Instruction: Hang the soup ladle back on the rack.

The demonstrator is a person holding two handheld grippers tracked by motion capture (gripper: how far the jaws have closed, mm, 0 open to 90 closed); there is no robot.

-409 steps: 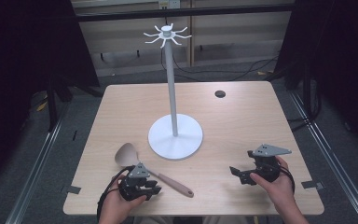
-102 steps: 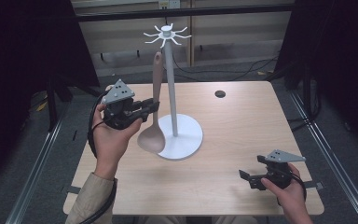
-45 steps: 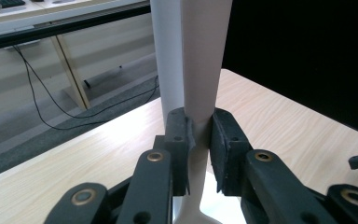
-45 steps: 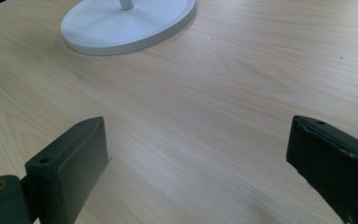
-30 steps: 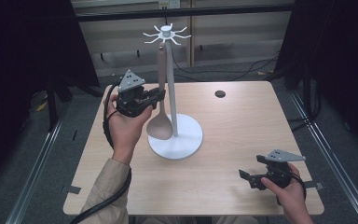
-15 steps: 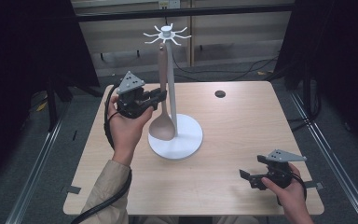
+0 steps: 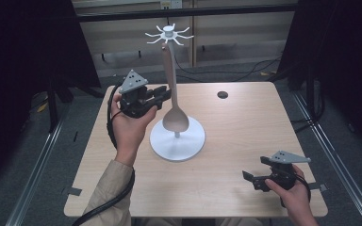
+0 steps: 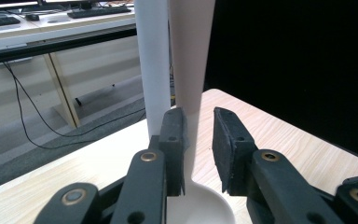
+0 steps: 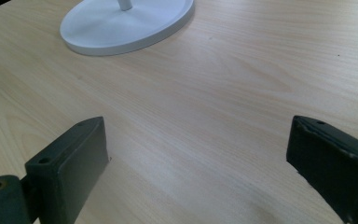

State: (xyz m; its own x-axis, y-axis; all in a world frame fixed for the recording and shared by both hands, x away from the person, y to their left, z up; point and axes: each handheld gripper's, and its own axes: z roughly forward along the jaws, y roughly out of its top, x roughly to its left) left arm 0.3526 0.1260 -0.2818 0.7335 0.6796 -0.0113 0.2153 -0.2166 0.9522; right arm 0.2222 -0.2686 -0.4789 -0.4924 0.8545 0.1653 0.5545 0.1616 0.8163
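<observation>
**Spoon at the hook stand – hang-up step, release pending**

Spoon is seen upright, bowl down, handle up along the white pole of the stand; handle tip is up near the hook ring at the top. Whether the tip is already caught on a hook can't be told from the high view. Bowl hangs just above the stand's round base, apparently not touching it.

Left gripper is held beside the pole, approx. mid-handle. In the left gripper view the spoon handle is seen betw. the jaws: one pad touches it, a gap shows at the other pad, so the jaws are spread a little, grip looks slack or just being let go.

Right gripper is parked low near the table's front right corner, well apart from the stand; jaws wide apart, nothing betw. them.

A small dark disc lies at the far side of the table.

Step judged: spoon being hung on the stand. Next move calls for hook engagement to be confirmed, then jaws to be widened fully and the gripper drawn back sideways w/o knocking handle or pole.
</observation>
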